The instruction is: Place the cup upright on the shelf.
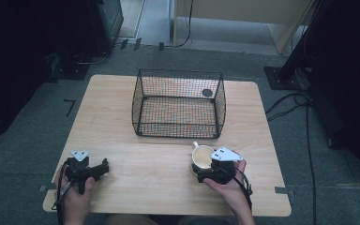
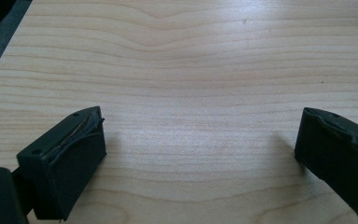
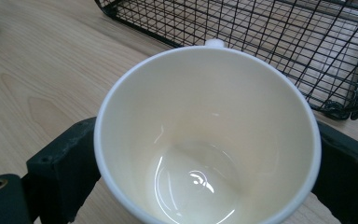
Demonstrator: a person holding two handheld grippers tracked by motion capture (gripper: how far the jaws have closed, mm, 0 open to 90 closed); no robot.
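Room: grey carpet floor all round, with dark stands and cables at the edges of the high view.
Surface: light wood surface (image 1: 168, 178), bare over most of its near half.
Basket: black wire basket (image 1: 178, 103) in the upper middle of the high view, open at the top; a small dark round thing (image 1: 207, 93) shows at its upper right, too small to name.
Cup: cream cup (image 3: 207, 140), empty and shiny inside, standing upright at the lower right of the high view, just below the basket's front wall. Its little handle points up the frame, toward the basket.
Right gripper: right gripper (image 1: 205, 165) has one of its fingers (image 3: 63, 165) on each side of the cup, pressed up close to it, so it looks like it is holding the cup ready to lift.
Left gripper: left gripper (image 2: 200, 149) sits at the lower left of the high view, fingers wide apart over bare wood, holding nothing. It seems to be just waiting.
Guess: the cup is so near the basket that it may be meant to go in.
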